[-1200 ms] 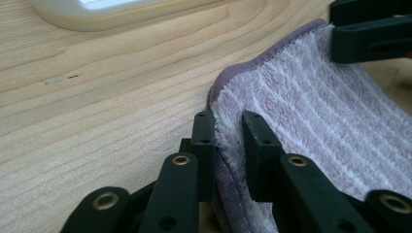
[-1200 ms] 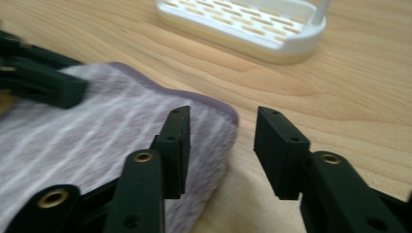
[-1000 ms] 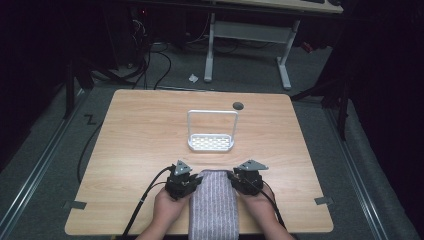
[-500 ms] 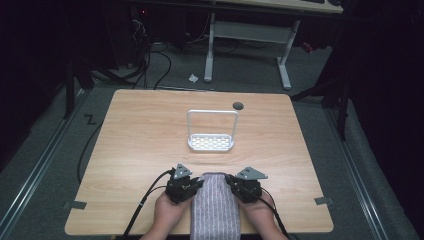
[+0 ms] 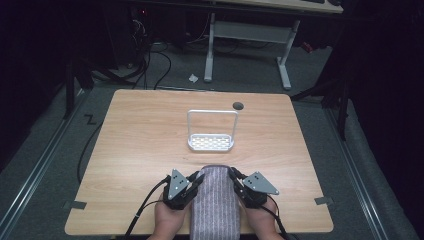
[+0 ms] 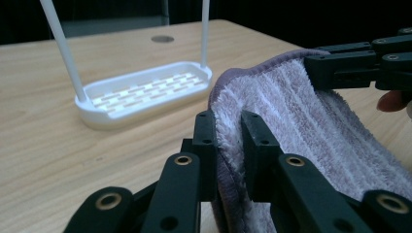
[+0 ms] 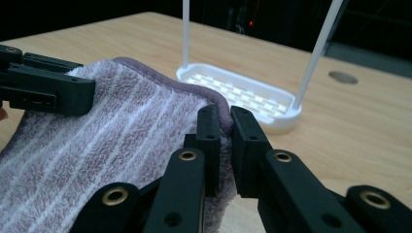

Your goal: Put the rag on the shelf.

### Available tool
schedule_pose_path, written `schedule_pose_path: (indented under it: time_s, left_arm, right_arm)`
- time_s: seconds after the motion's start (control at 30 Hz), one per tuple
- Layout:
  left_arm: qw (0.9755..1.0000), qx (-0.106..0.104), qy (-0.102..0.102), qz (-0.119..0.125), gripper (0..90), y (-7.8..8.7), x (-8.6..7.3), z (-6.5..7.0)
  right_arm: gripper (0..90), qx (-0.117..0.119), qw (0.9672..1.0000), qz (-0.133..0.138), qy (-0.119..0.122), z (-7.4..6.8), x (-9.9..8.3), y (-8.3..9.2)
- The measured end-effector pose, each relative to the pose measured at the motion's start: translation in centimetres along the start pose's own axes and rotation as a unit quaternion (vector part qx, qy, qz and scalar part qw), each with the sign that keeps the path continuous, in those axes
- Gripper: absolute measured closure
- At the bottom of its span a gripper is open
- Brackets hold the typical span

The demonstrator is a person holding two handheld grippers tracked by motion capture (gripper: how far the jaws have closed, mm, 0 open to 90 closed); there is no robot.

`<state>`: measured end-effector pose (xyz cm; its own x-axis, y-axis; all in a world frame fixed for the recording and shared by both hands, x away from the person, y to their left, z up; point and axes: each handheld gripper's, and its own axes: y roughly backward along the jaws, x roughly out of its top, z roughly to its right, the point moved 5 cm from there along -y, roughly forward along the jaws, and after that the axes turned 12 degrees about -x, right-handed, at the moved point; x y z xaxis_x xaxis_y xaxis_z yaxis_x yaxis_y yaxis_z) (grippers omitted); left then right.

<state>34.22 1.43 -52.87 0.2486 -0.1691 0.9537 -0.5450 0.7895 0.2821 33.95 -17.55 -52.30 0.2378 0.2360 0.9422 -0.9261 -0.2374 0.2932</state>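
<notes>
Here at the near edge of the wooden table (image 5: 140, 150), a striped purple-grey towel (image 5: 214, 205) lies stretched toward the person, its far end raised and pinched at both corners. The left gripper (image 5: 192, 182) has its 2 black jaws closed narrowly on the towel's left edge — in the left gripper view the fluffy pile is squeezed right between the left gripper (image 6: 228, 141) jaws, with the cloth (image 6: 311, 121) running off to the right, where the other gripper's black jaws clamp the opposite corner. Over to the right gripper (image 5: 235, 179): same story, its 2 jaws nipped tight on the towel's hemmed right edge, and in its own view the right gripper (image 7: 222, 127) grips the purple hem with the striped cloth (image 7: 97, 145) spreading away to the left. Both hands — left hand (image 5: 167, 220), right hand (image 5: 260, 220) — sit at the bottom of the high view. Just beyond the towel's far end stands a white rack (image 5: 211, 142) with a perforated tray and a tall wire hoop, apart from the cloth. A small dark round hole (image 5: 238, 106) marks the table behind it.
</notes>
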Motion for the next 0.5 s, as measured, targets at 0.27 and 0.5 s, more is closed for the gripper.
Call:
schedule_pose_path:
  time_s: [0.27, 0.5]
  left_arm:
    - [0.9996, -0.001, -0.010, 0.028, 78.1, 0.8, 0.7, 0.4]
    - [0.9987, -0.013, -0.016, 0.045, 78.7, 1.1, 2.2, 0.7]
  right_arm:
    - [83.5, -0.009, 0.9993, 0.036, 0.005, -0.1, 0.9, 0.8]
    - [83.6, -0.006, 0.9987, 0.051, 0.005, -0.2, 1.8, 1.2]
